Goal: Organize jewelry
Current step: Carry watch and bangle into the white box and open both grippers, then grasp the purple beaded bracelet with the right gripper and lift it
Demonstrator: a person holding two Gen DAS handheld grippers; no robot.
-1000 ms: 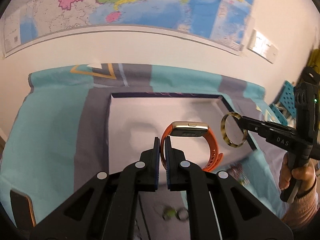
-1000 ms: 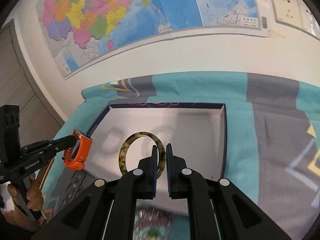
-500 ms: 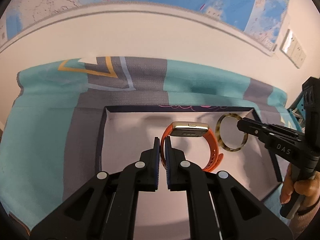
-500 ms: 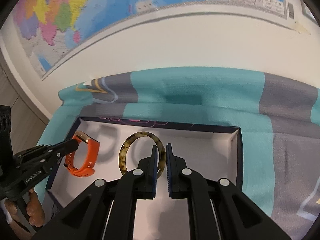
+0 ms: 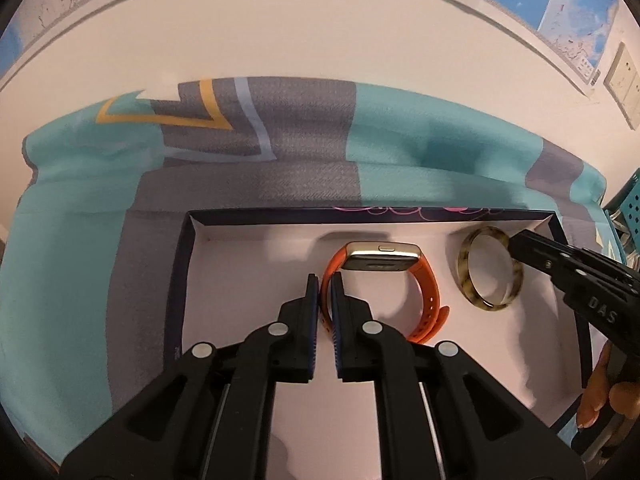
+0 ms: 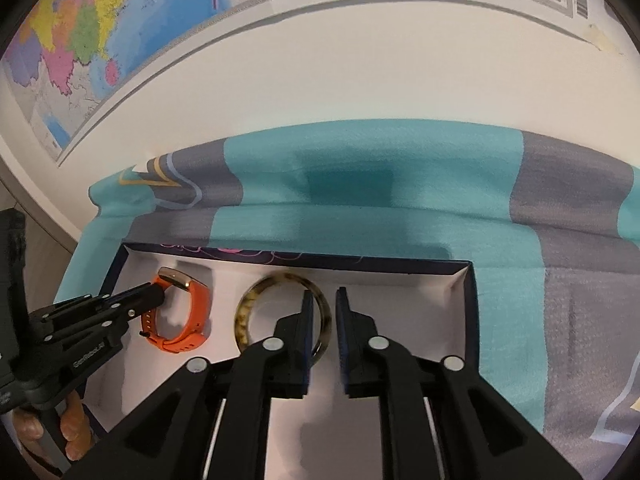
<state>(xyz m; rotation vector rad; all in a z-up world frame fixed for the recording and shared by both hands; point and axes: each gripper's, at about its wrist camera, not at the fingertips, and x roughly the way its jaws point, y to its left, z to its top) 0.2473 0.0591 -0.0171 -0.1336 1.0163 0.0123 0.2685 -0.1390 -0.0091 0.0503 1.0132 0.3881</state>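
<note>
Jewelry here means two pieces, both inside a shallow white-lined box (image 5: 188, 288) with dark blue walls that sits on a teal and grey cloth (image 5: 72, 240). One is an orange watch (image 5: 430, 292) with a soft, holed rubbery strap and a pale gold rectangular case, standing on its edge near the middle of the box floor. The other is a tortoiseshell bangle (image 6: 248, 308), a glossy hard ring mottled in brown and cream, to the right of the watch in the left wrist view.

The left gripper (image 5: 325, 280) has its blue-padded black fingers nearly together, clamped on the thin strap of the watch, which runs up between the pads. The right gripper (image 6: 322, 298) has its jaws opening: a narrow gap shows between the pads, and the right side of the bangle's rim passes between them, close to the left pad. Whether that pad touches the rim cannot be told. The bangle leans upright with its lower edge on the box floor.

A person's hand (image 6: 72, 432) wraps the left gripper's handle at the frame's lower left. A coloured map (image 6: 100, 32) hangs on the pale wall behind the cloth.
</note>
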